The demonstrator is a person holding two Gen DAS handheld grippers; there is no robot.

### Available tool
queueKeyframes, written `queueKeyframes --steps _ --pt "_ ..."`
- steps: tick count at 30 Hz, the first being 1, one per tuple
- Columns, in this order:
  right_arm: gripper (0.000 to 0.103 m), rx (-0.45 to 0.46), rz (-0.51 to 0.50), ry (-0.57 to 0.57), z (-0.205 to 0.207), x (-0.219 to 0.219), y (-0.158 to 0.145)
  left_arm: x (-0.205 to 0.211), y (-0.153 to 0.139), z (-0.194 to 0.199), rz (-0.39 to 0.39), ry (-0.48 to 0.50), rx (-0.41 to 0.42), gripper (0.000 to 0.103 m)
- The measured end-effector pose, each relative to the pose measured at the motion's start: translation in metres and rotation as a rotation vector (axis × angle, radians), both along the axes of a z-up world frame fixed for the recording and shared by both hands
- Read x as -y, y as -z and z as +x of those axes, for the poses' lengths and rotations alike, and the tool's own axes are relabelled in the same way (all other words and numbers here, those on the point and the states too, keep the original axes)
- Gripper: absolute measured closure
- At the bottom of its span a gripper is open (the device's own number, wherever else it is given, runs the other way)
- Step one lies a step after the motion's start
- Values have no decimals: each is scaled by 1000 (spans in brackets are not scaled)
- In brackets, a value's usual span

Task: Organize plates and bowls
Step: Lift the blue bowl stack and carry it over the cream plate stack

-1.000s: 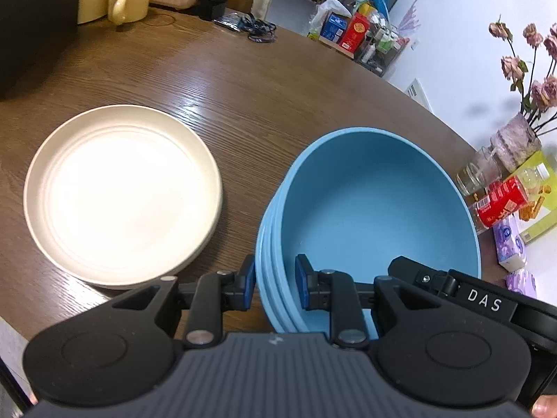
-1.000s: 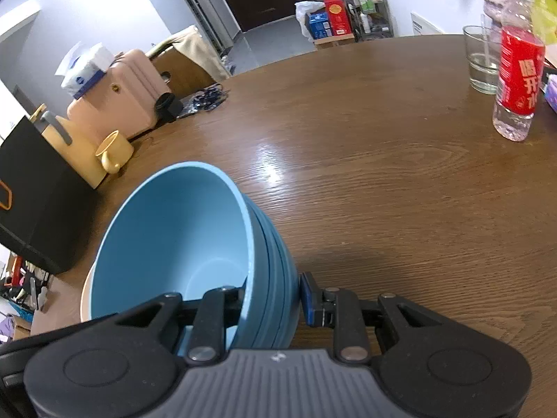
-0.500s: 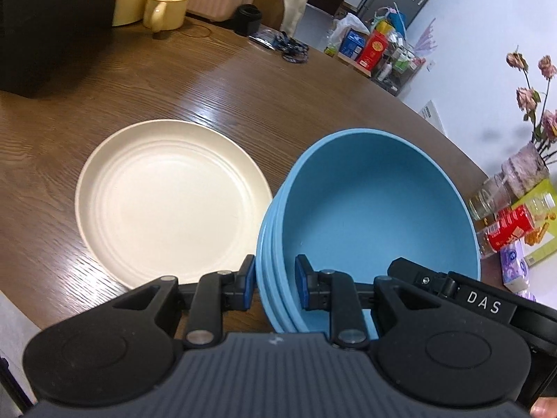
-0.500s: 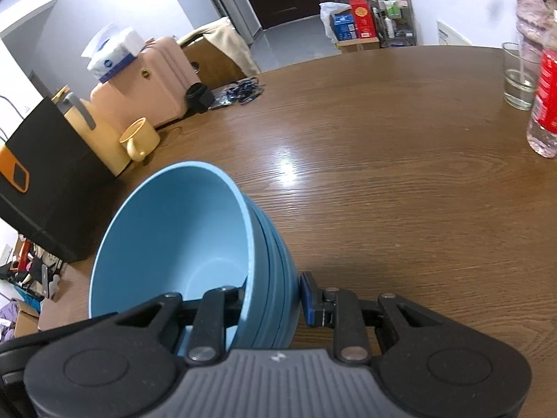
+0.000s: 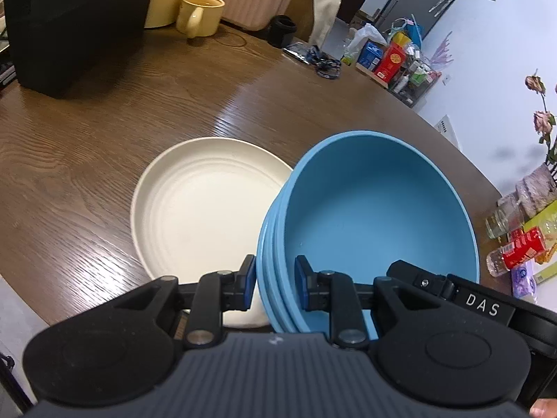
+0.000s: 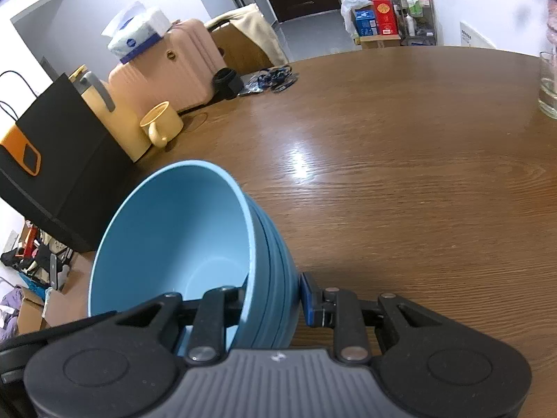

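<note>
A stack of blue bowls (image 5: 376, 216) is held between both grippers above the brown wooden table (image 5: 104, 146). My left gripper (image 5: 275, 287) is shut on the stack's near left rim, one pad outside and one inside. My right gripper (image 6: 275, 296) is shut on the opposite rim of the same blue bowls (image 6: 174, 244); its inner finger is partly hidden by the bowl wall. A cream plate (image 5: 202, 216) lies flat on the table, and the stack's left edge now overlaps the plate's right rim in the left wrist view.
A yellow mug (image 5: 198, 14) and a black bag (image 5: 69, 24) stand at the table's far left, with a pink suitcase (image 6: 167, 66) behind. A glass (image 6: 548, 87), a red-labelled bottle (image 5: 515, 250) and a vase of dried flowers (image 5: 536, 188) crowd the right edge.
Both grippers have carried the blue bowl stack sideways towards the cream plate, which has slid right in the left wrist view until the stack overlaps its rim. The grips have not changed.
</note>
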State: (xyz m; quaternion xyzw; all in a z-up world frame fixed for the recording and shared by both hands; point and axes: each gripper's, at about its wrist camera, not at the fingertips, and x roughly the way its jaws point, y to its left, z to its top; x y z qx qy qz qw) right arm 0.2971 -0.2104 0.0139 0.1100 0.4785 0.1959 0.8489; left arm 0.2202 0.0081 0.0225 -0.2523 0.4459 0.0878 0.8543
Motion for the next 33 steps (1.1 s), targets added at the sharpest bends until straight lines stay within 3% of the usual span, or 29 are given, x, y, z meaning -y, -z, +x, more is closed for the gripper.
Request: queueKeyframes --steps 19,33 --pt "79 -27 2 -32 14 -60 15 -55 12 8 1 -41 -22 79" --pt "79 -50 -8 -4 26 -78 29 -75 29 27 -14 -19 -46 79"
